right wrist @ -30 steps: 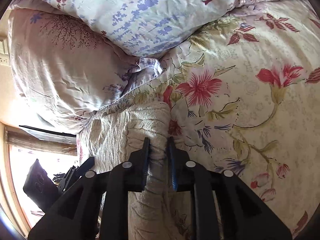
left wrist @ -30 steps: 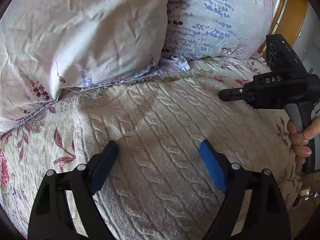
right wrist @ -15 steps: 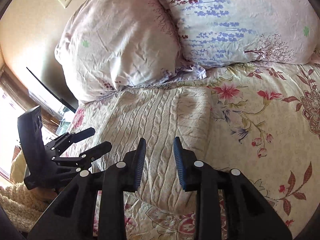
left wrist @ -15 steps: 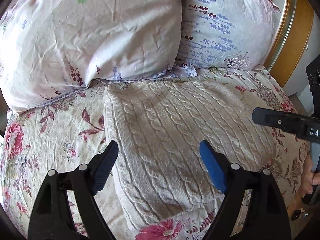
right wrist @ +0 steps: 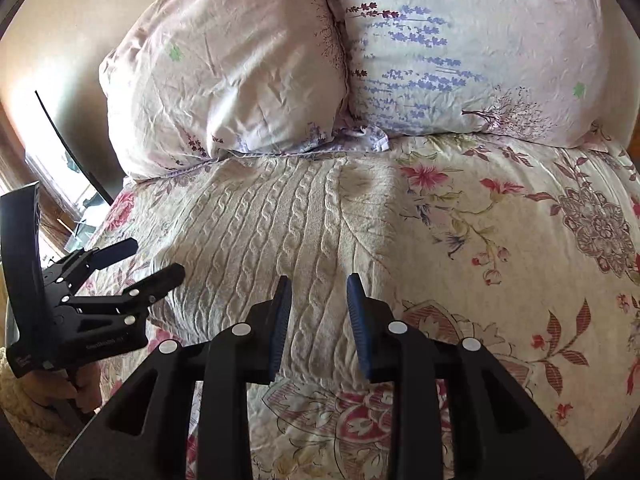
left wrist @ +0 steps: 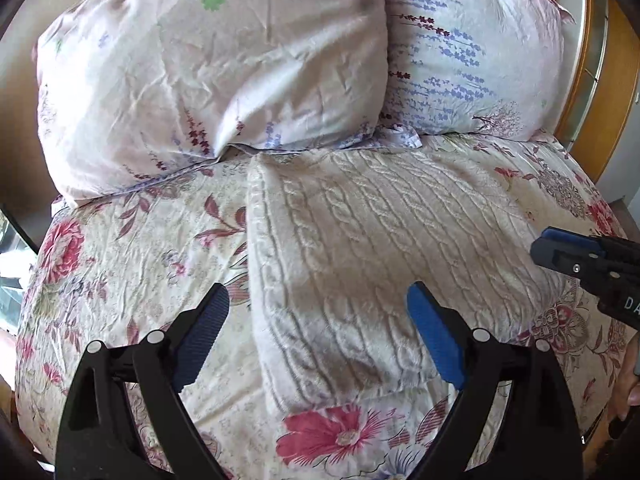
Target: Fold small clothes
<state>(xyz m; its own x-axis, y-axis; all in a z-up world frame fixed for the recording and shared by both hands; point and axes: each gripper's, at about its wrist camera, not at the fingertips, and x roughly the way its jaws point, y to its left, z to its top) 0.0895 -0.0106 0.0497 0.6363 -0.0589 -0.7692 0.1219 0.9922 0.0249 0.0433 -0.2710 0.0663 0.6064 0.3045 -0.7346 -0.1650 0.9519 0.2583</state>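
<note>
Floral cotton covers the bed [left wrist: 120,280], the biggest thing ahead of both tongs, with two pillows [left wrist: 216,64] propped at its far end. Between them and the tongs lies the cream cable-knit sweater [left wrist: 360,264], folded into a thick rectangle; its far edge touches the pillows and its near edge sits just ahead of the fingertips.

Left tongs [left wrist: 316,328] hang spread wide and released above the sweater's near left corner, gripping nothing. Right tongs [right wrist: 318,312] hover over the near right part of the knit, jaws parted by a narrower gap, also empty.

Likely trouble from here: the knit is bulky and springy, so the top layer may creep open, or a low pass by either tongs could snag a cable and drag the fold askew. The far edge pressed against the pillows could also ride up if the bundle is pushed forward.

Compared with a second ago, the right tongs have let go: they were then clamped on a raised fold of the sweater, which now lies flat. Both tongs have pulled back and up, so far more of the bed and the sweater's whole outline are in view, while the left tongs stayed open throughout.
</note>
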